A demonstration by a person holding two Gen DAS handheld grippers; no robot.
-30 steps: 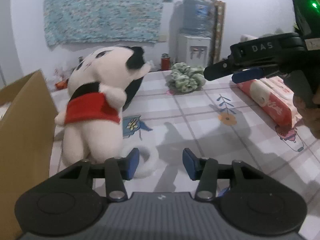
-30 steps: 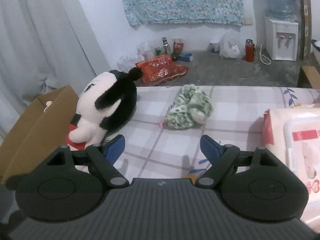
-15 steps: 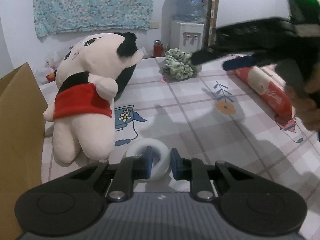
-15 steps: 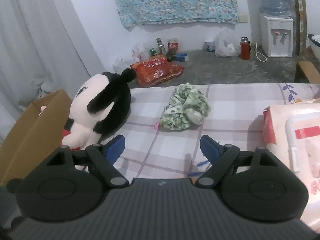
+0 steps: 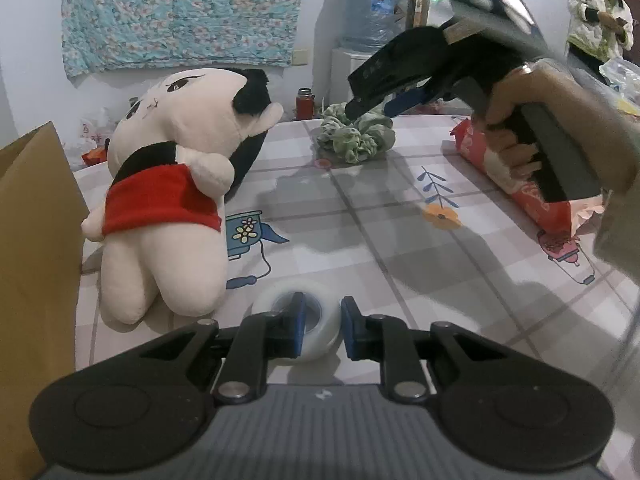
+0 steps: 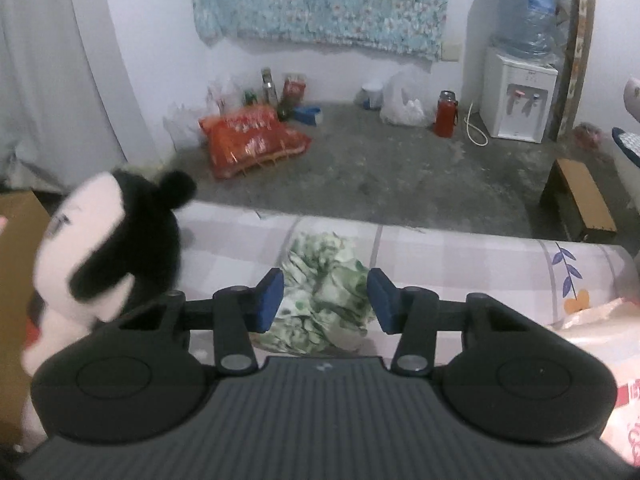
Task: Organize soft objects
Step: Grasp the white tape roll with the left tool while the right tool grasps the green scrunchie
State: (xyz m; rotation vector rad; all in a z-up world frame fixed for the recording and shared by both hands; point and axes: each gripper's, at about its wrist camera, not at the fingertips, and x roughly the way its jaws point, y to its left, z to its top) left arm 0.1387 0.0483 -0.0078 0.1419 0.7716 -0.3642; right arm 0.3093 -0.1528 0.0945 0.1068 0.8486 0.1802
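My left tongs (image 5: 320, 326) pinch the wall of a white tape roll (image 5: 318, 338) lying on the table (image 5: 360, 252): one pad sits inside the ring's hole, the other against its outer side. Just left of those tongs lies a plush doll (image 5: 168, 184) in a red shirt, its legs nearest me, and further left stands a cardboard box (image 5: 32, 248) against it. To the right, well apart, lies a red-and-white pack (image 5: 532, 200) along the table's edge.

My right tongs (image 6: 325, 294) have just been closing, and the green patterned cloth (image 6: 324, 308) bunched on the table now sits between their blue pads (image 6: 269, 300); whether the pads touch it I cannot tell. The doll's black-and-white head (image 6: 116, 248) is close on their left, blurred. From the left tongs the cloth lies far ahead with my right hand (image 5: 516, 128) over it. Beyond the table's far edge are a red sack (image 6: 252, 140) on the floor, a red flask (image 6: 446, 114) and a water dispenser (image 6: 520, 92).
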